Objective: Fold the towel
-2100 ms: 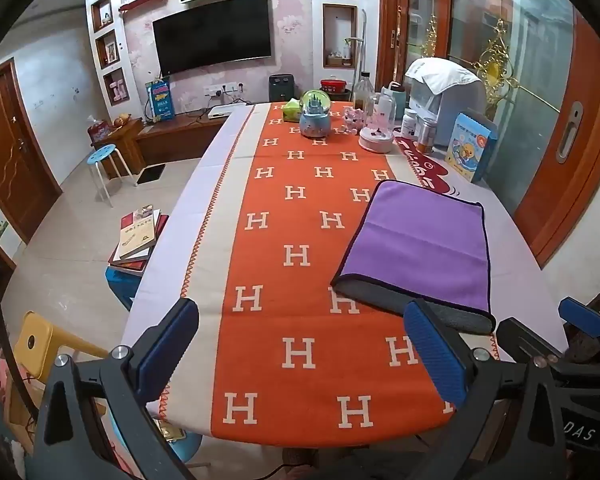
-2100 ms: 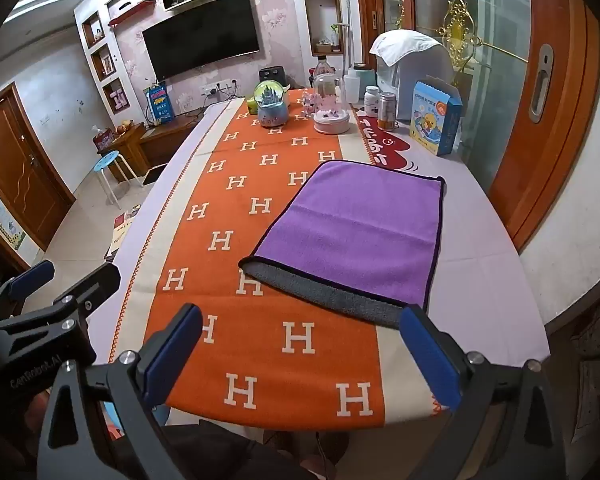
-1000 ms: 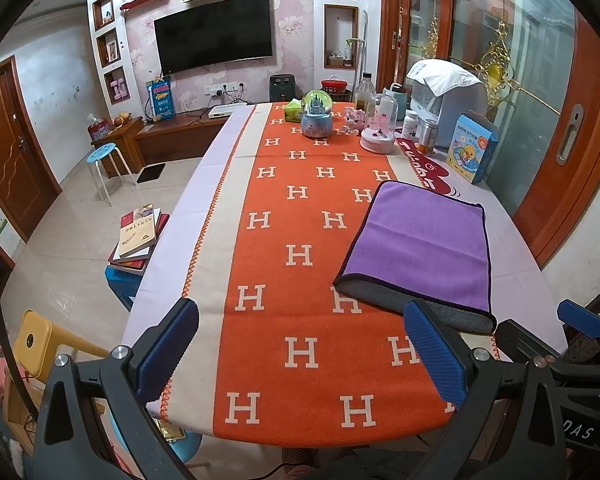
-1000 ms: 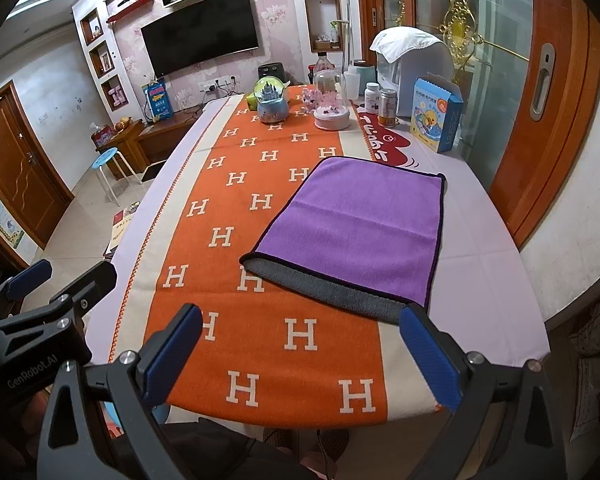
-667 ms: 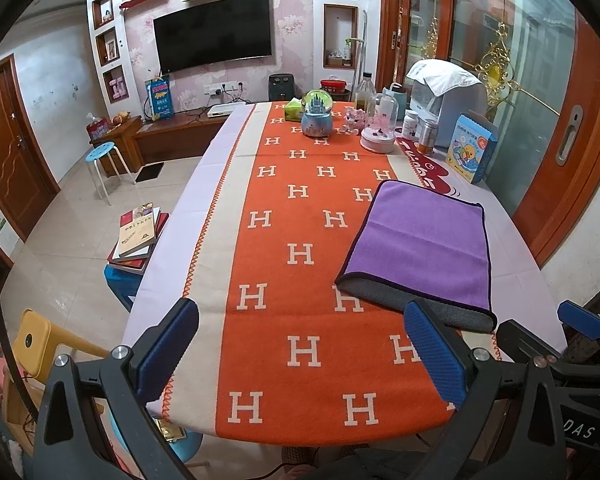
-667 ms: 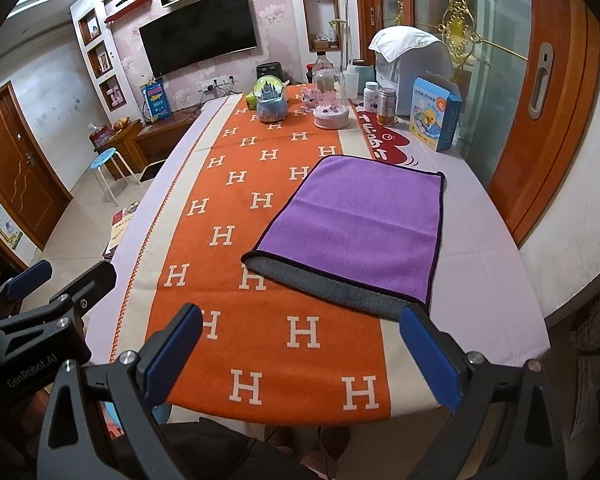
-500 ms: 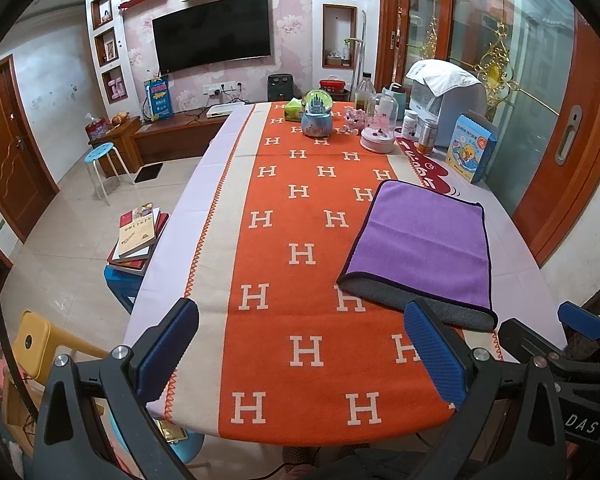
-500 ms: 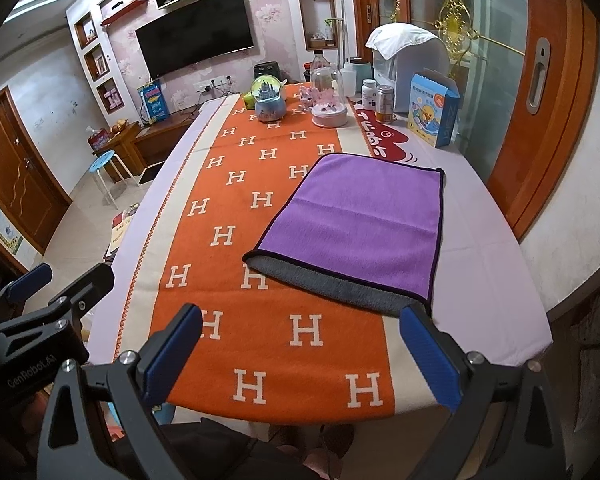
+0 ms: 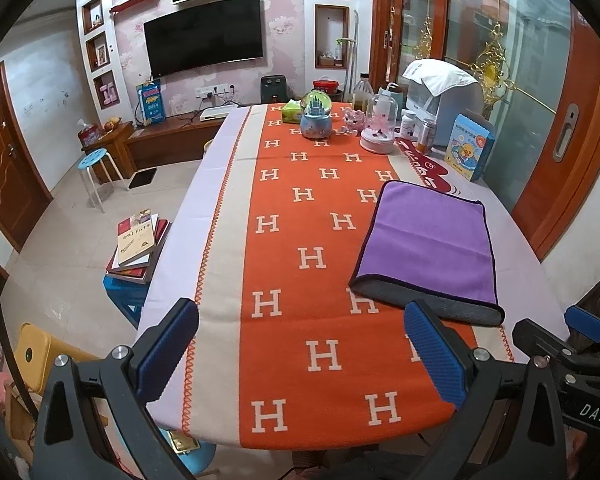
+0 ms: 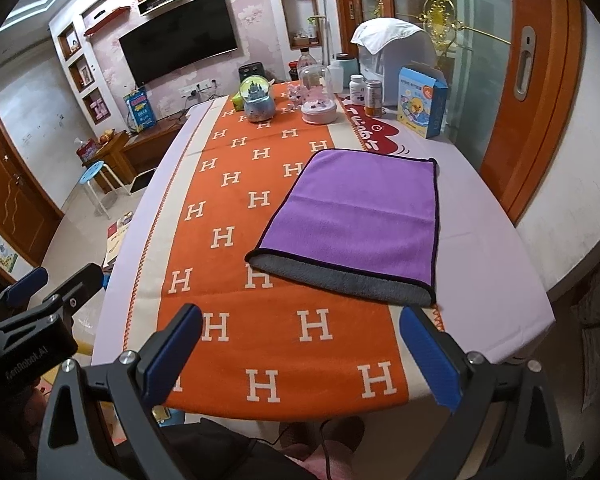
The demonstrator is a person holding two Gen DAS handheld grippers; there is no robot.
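Both wrist views look forward down the table (image 9: pixel 220 216) from its near end; the towel (image 9: pixel 428 240) sits ahead-right of the left tongs (image 9: pixel 300 356), shared centrally by the right view.

Even indoor light, sharp centre, heavy fisheye warp at the rim

Both wrist views are bright and softly lit with no hard shadows; the towel (image 10: pixel 360 216) casts only a thin dark line on the tablecloth (image 10: pixel 260 320). The television (image 9: pixel 204 34) shows faint sheen, and the glass door (image 9: pixel 500 60) carries pale reflections. Straight edges bow outward toward the frame borders, the corners fall to black vignette, and the near blue pads (image 10: pixel 428 356) look slightly soft while the table middle is crisp
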